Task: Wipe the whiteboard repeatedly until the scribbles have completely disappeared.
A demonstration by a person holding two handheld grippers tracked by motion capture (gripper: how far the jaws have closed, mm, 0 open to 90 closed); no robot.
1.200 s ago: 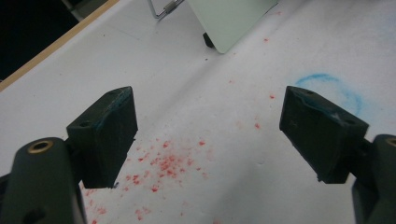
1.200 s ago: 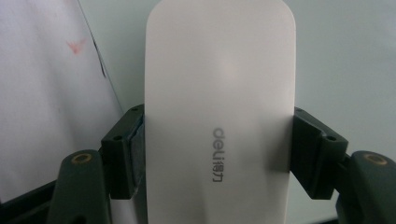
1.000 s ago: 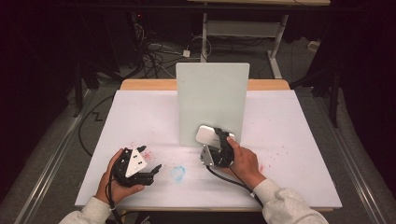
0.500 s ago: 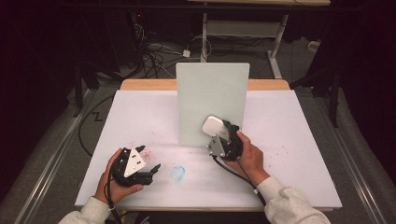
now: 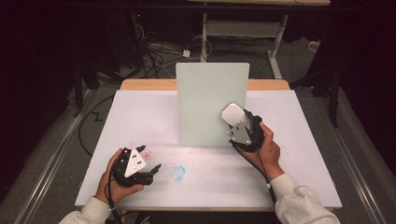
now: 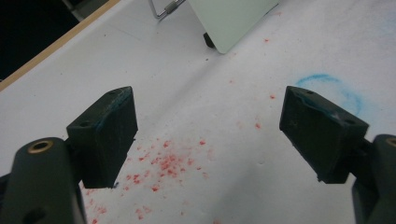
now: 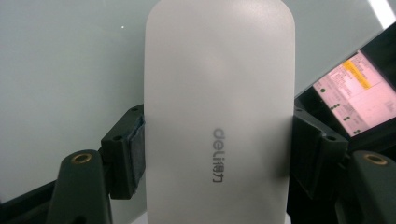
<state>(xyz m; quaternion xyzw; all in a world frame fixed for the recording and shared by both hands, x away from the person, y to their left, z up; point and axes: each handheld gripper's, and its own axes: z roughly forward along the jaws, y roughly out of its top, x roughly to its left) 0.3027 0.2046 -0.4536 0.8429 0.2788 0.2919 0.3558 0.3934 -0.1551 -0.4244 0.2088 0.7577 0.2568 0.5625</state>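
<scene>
A white eraser (image 7: 218,112) is clamped by its sides in the right gripper (image 5: 243,132), held up against the upright board (image 5: 211,100) mid-tabletop. Left gripper (image 5: 140,169) rests near the front edge, jaws wide, empty. Risks: smooth casing slipping; board tipped by excess push.

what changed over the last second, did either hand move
The right gripper, shut on the white eraser, rose and moved right along the lower right of the upright board. The left gripper stayed open, low near the red specks; the board stayed put.
</scene>
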